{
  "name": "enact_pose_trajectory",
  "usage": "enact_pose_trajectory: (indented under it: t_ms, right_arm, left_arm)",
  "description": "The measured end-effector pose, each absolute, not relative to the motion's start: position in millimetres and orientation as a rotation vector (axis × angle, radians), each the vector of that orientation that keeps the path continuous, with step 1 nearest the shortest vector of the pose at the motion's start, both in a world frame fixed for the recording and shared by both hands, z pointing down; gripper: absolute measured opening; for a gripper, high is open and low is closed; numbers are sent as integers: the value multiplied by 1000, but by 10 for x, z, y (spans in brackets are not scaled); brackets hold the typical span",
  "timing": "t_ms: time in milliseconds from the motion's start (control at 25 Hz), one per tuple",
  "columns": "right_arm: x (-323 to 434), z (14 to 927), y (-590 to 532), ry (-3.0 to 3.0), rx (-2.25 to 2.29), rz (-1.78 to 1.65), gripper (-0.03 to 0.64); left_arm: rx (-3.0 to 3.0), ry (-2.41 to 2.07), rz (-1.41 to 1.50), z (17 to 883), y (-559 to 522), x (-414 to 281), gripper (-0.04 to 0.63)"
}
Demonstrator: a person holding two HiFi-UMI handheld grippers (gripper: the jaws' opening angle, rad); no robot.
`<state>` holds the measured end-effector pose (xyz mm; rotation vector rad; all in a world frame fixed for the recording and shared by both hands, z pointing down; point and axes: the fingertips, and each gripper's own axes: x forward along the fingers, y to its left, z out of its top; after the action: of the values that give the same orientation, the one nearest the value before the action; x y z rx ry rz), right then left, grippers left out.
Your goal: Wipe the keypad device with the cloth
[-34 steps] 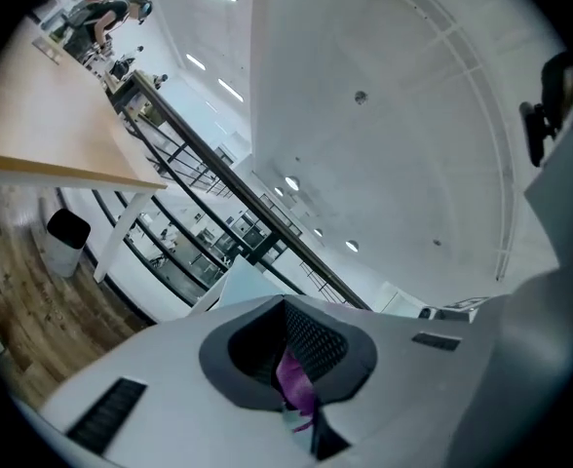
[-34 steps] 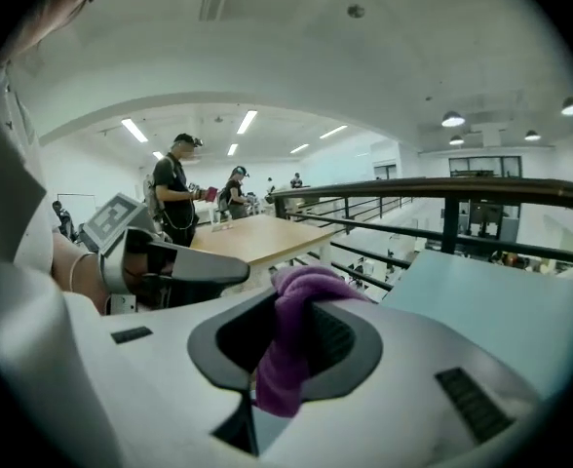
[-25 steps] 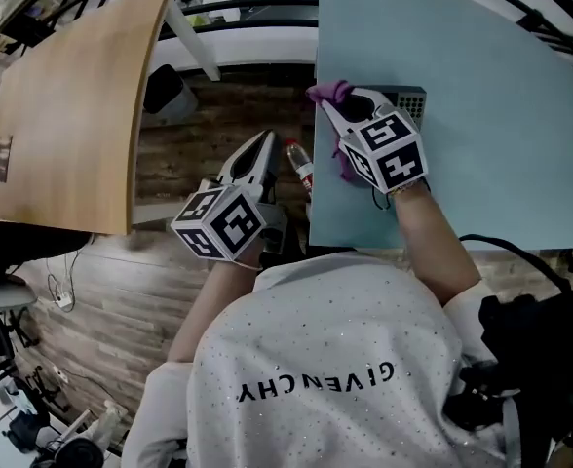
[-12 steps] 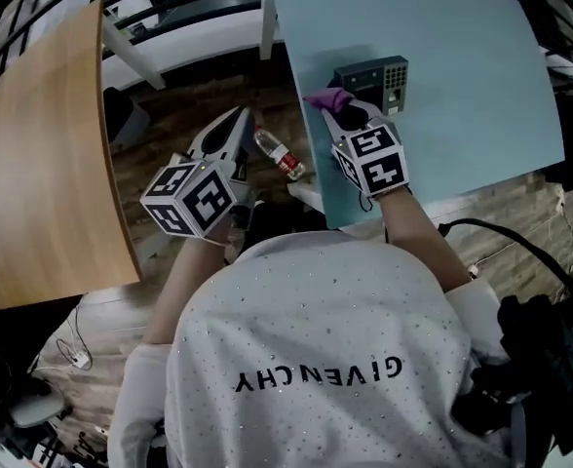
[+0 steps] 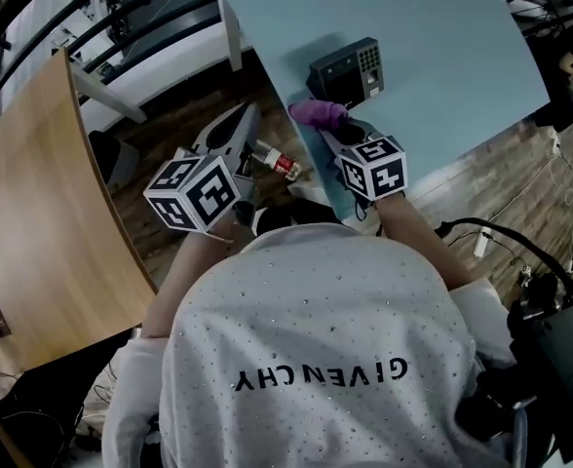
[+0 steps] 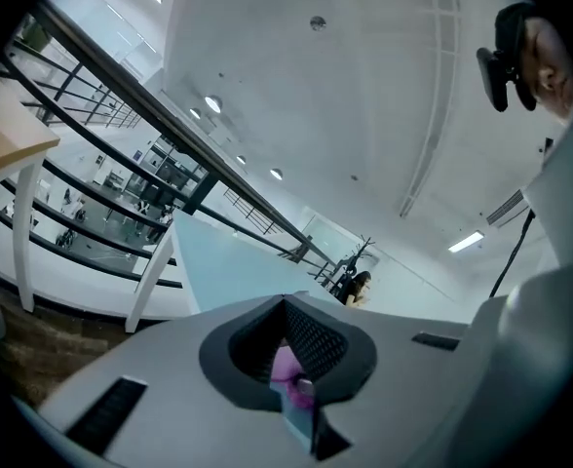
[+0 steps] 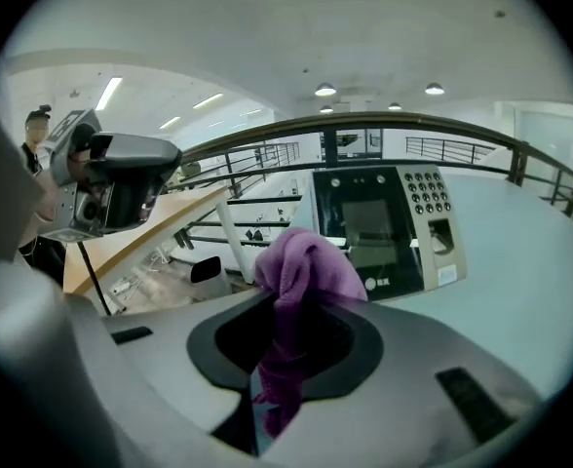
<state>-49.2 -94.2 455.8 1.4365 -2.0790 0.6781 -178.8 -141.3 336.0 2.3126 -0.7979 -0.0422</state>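
The dark keypad device [image 5: 345,71] lies on the light blue table [image 5: 442,37], with its screen and number keys [image 7: 384,224] facing me. My right gripper [image 5: 333,130] is shut on a purple cloth [image 5: 316,113]. The bunched cloth [image 7: 301,266] sticks out past the jaw tips, just short of the device's near edge. My left gripper [image 5: 246,115] hangs off the table's left edge over the floor. It is shut with nothing in it [image 6: 291,359].
A small bottle with a red label [image 5: 275,160] lies on the wooden floor between the grippers. A curved wooden tabletop [image 5: 43,222] stands to the left. White table legs and dark railings [image 5: 150,18] run along the back. Cables [image 5: 481,232] trail at the right.
My right gripper, with the cloth in it, has drawn back off the keypad device toward the table's near edge. The head view has swung round. The left gripper stays low beside the table.
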Motion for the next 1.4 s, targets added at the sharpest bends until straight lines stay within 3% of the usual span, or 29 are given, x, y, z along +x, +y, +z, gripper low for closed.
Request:
enact_pose_trajectory:
  t_ms: [360,640,880,1400]
  right_arm:
    - [-629,4627,-767,-2103,1356,785,67]
    - [-850,3182,-1302,-2388,1392,514,66]
    - [-811,2035,-1726,-2492,1515,36,67]
    - [-468,3654,-1904,-2180,1424,420,69]
  left_arm:
    - [2345,-737,-36,3307,-1402,-1736,0]
    - [2361,-721,-39,3270,-1424,-1761,0]
    - [2344,-741,-31,3373,-1438,-1866,0]
    - [2291,-806,23,3542,-1488,-1933,0]
